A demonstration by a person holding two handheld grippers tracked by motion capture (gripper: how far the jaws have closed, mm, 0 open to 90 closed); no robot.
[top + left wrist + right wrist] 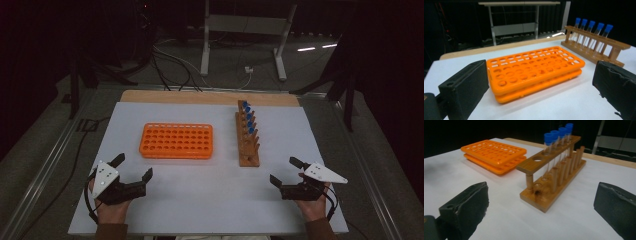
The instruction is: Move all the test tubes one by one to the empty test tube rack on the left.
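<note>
Room: dark, with cables and a metal frame on the floor behind a white-topped table (210, 200).
Left gripper (134, 167): released, jaws wide and empty, at the near left edge.
Right gripper (285, 171): likewise released and empty, at the near right edge.
Orange rack (176, 141): empty, lying flat just ahead of the left gripper, long side across the table.
Wooden rack (248, 140): ahead and to the inside of the right gripper, long axis running away from the person.
Blue-capped tubes (247, 114): stood upright toward the wooden rack's far end; nearest hole empty.
Nearer hand: judged the right.
</note>
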